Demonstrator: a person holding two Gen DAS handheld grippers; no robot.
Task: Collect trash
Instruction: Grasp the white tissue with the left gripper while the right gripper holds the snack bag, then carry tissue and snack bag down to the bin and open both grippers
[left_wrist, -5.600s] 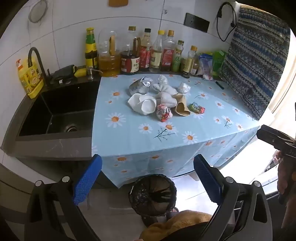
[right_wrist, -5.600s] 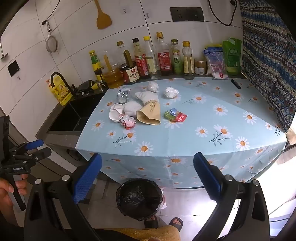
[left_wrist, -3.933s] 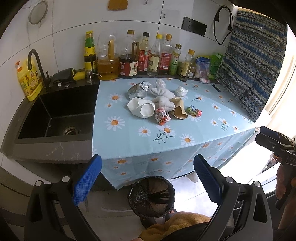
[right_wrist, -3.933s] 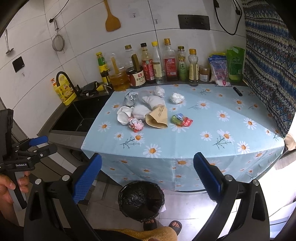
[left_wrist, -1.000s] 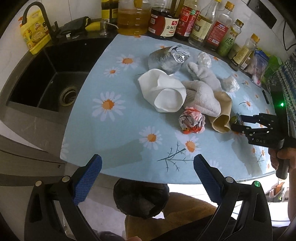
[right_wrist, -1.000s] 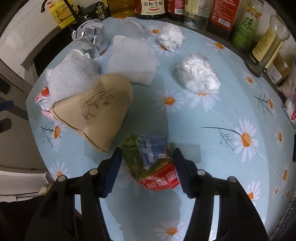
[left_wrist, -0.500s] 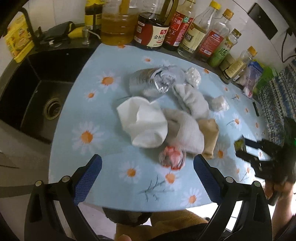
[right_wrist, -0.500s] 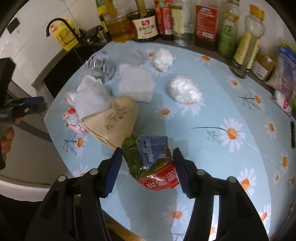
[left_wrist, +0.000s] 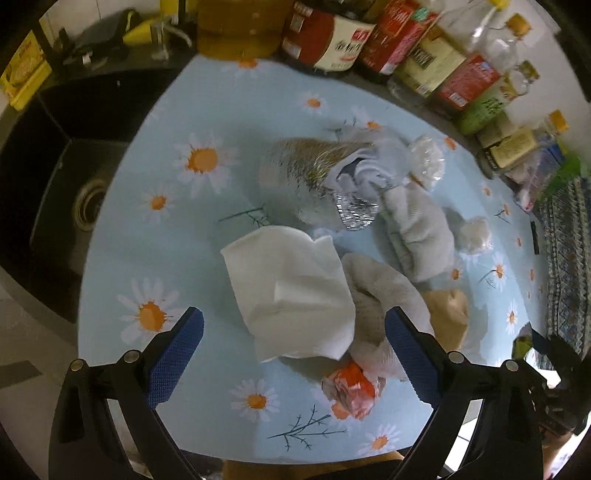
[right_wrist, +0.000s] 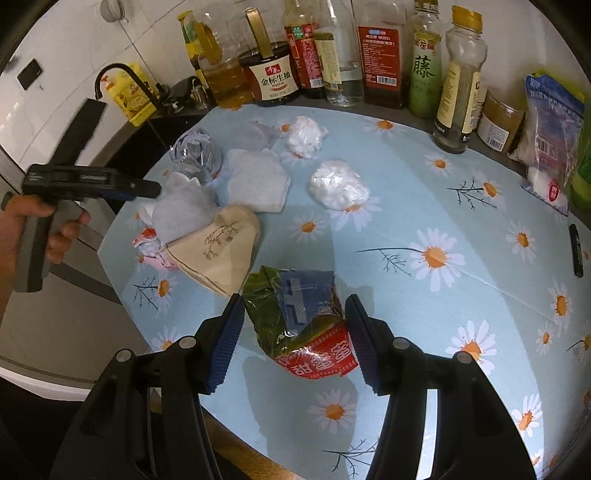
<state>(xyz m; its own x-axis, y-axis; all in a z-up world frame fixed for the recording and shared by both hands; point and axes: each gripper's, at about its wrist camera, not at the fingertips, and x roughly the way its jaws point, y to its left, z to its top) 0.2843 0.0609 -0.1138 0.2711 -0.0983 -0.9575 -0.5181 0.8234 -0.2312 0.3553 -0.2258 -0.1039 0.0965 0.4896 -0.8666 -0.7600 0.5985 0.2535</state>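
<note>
Crinkled snack wrapper sat clamped in my right claw; my left claw, jaws apart, hung directly over the white napkin.

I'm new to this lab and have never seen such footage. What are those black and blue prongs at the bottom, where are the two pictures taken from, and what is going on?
No robot here: a person holds a hand tool with two jaws in each hand, and a fisheye camera on each tool looks along its blue pads.

The right wrist picture shows the right gripper closed on a crumpled snack wrapper, green, blue and red, held above the daisy tablecloth. At its left edge you see the person's hand holding the left gripper.

The left wrist picture looks steeply down from that left gripper, jaws open with nothing between them, over a pile of trash: a white paper napkin, a crushed foil wrapper, grey cloths, a tan paper bag and a red and white wrapper. Sauce bottles line the wall; a dark sink lies to the left.
</note>
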